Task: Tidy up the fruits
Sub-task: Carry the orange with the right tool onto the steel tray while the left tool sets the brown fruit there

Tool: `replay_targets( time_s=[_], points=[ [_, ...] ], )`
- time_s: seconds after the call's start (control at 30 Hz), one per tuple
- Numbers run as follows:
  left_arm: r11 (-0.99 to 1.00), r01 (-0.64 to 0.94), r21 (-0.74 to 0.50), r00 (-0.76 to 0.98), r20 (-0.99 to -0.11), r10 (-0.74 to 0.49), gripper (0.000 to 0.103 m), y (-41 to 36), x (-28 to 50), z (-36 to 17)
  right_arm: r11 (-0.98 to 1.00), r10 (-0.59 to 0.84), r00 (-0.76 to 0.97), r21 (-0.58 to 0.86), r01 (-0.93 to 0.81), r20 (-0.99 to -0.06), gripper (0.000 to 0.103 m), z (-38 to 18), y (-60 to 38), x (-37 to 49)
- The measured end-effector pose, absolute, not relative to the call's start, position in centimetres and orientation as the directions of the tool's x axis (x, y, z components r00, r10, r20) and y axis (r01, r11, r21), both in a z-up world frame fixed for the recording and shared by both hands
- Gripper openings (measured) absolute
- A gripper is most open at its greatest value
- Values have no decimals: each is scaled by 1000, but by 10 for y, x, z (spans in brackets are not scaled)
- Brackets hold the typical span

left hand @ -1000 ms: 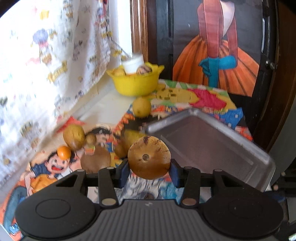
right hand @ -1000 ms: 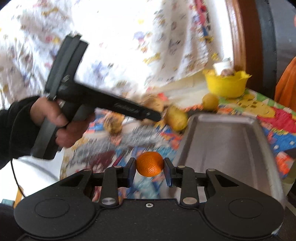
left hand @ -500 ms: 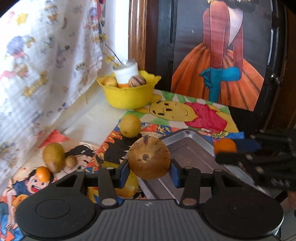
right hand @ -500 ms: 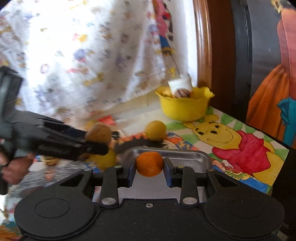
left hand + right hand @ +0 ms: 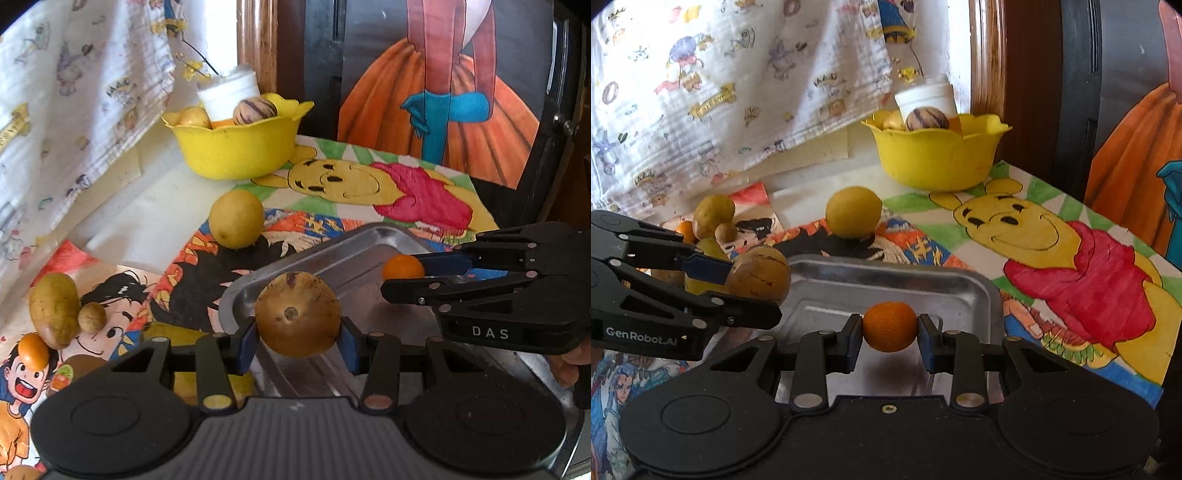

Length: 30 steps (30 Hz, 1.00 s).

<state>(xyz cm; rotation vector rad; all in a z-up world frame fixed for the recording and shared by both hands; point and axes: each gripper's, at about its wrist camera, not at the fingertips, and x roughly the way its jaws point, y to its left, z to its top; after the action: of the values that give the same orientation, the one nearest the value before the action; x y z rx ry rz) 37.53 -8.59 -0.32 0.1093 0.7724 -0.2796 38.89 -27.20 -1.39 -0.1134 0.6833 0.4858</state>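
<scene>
A: While both hands reach over the metal tray [image 5: 373, 240], what does each tool carry?

B: The left tool [image 5: 297, 334] is clamped on a round brown fruit [image 5: 297, 314], its blue pads pressing both sides, above the tray's near left corner. The right tool [image 5: 890, 330] is clamped on a small orange [image 5: 890, 326], held over the middle of the tray.

A: Is either fruit resting in the tray?

B: No, both hang above its bare metal floor; the orange casts a shadow below itself.

A: What lies around the tray?

B: Just beyond its far rim, a yellow round fruit [image 5: 236, 218] sits on the desk [image 5: 147, 229], which is covered in cartoon drawings. Further beyond that stands a yellow bowl [image 5: 240, 147] holding a striped fruit [image 5: 255, 109] and a white cup [image 5: 229, 90]. Well to the left of the tray lie an oval yellow-brown fruit [image 5: 53, 310], a small brown fruit [image 5: 91, 316] touching it, and another small orange fruit [image 5: 33, 350].

A: And behind?

B: A patterned cloth [image 5: 74, 74] hangs beyond the tray on the left, a painted picture [image 5: 443, 110] on the right.
</scene>
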Motion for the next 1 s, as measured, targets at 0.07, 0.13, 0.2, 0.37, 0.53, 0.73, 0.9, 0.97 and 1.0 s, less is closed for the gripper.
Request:
replay_targets(
  time_s=[0.07, 0.13, 0.2, 0.37, 0.53, 0.73, 0.9, 0.97, 1.0],
  points=[
    [956, 293, 10, 675, -710, -199, 50, -89, 377, -7, 885, 389, 667, 58, -462, -635, 34, -16, -273, 389],
    [955, 294, 30, 673, -717, -184, 50, -92, 379, -10, 887, 389, 664, 64, -457, -638, 34, -19, -274, 390],
    [953, 298, 45, 676, -715, -178, 51, -94, 379, -11, 888, 386, 661, 65, -455, -643, 34, -21, -275, 390],
    [951, 305, 44, 669, -721, -181, 52, -95, 380, -13, 886, 389, 663, 64, -459, -639, 36, -22, -274, 388],
    [956, 290, 39, 693, -697, -181, 63, -92, 377, -8, 888, 391, 666, 70, -454, -635, 45, -20, -276, 383],
    [961, 275, 21, 712, -676, -189, 80, -84, 361, 5, 894, 390, 681, 78, -441, -619, 63, -10, -284, 361],
    [975, 223, 7, 754, -635, -168, 93, -69, 333, 26, 900, 391, 710, 81, -429, -585, 80, 9, -293, 326],
    [981, 192, -4, 773, -615, -154, 99, -61, 318, 37, 901, 393, 723, 81, -426, -568, 86, 21, -298, 307],
    [984, 178, -11, 785, -602, -148, 101, -56, 309, 43, 901, 393, 731, 75, -427, -558, 88, 28, -299, 297]
  ],
)
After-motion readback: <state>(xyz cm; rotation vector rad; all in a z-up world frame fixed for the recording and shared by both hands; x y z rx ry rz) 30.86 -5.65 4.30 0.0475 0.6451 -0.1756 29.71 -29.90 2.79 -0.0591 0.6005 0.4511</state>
